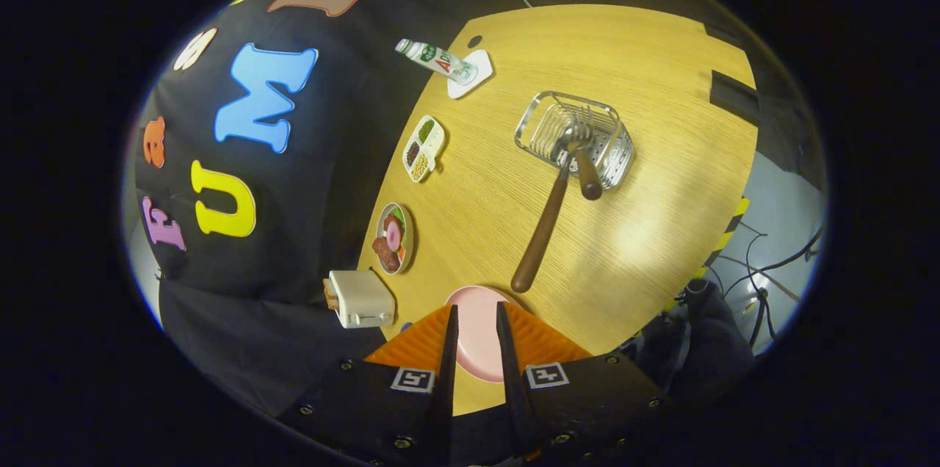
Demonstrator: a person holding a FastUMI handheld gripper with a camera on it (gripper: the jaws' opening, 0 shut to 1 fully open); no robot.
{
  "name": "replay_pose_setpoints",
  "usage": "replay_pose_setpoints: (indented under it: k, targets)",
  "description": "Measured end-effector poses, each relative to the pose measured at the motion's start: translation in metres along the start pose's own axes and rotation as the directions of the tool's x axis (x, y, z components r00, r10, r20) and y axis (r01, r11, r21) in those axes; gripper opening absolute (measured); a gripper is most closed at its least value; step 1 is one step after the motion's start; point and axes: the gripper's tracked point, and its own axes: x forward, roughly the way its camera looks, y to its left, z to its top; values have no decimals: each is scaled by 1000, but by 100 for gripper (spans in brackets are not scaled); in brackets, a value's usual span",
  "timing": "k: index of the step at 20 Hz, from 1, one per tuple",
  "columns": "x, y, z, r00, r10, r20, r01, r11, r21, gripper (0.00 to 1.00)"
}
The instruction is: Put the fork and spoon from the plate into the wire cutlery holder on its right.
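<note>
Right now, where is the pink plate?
In the gripper view the pink plate lies on the wooden table, between the open gripper's fingers, nearer than the wire holder.

Table — yellow wood grain. Plate between the gripper fingers — plain pink. Wire cutlery holder, upper centre: silver. Fork and spoon: brown handles. Toaster, lower left: cream.
</note>
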Motion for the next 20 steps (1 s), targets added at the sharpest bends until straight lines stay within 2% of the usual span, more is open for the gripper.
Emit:
replay_pose_setpoints:
  k: [4,9,14,20]
  targets:
    - [-6,23,10,997,31,64,-21,986,-164,31]
    - [-19,45,32,976,51,211,33,926,-377,31]
    - [-37,55,52,934,47,353,149,849,-506,31]
    - [-57,68,77,852,69,518,302,744,-596,31]
